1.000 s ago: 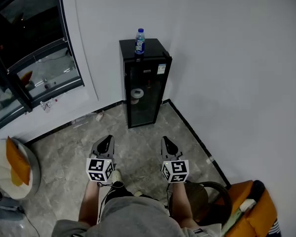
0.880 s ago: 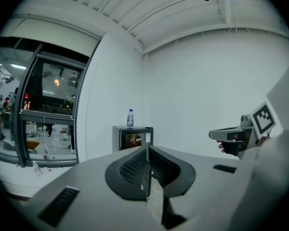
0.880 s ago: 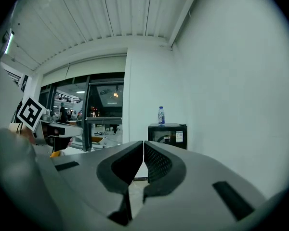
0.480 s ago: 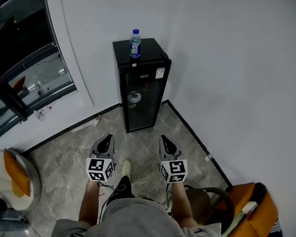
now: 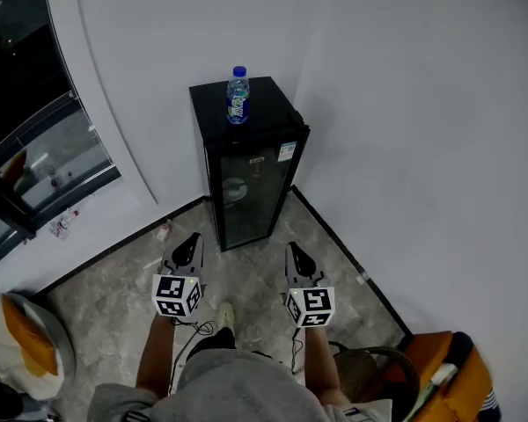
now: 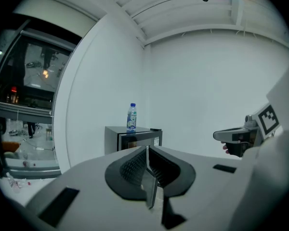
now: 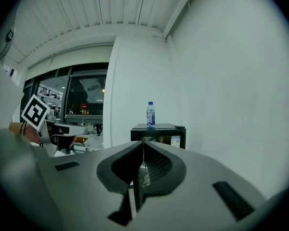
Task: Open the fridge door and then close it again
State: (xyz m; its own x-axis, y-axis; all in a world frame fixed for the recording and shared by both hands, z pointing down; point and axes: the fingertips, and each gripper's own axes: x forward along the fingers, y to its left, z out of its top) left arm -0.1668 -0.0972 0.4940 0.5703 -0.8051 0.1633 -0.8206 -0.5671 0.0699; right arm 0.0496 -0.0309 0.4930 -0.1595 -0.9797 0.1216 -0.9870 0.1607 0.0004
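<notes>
A small black fridge with a glass door stands in the corner of the room, its door closed. A water bottle stands upright on its top. My left gripper and right gripper are held side by side above the floor, a short way in front of the fridge, touching nothing. Both are shut and empty. In the left gripper view the fridge and bottle show beyond the closed jaws; in the right gripper view the fridge and bottle likewise.
White walls meet behind the fridge. A dark window runs along the left. Small litter lies by the skirting at the left. An orange seat and a round dark object sit at the lower right; a cushion lies at the lower left.
I have walked toward the fridge: it looms larger and nearer in the head view. Both grippers came forward with me, still shut and side by side.
</notes>
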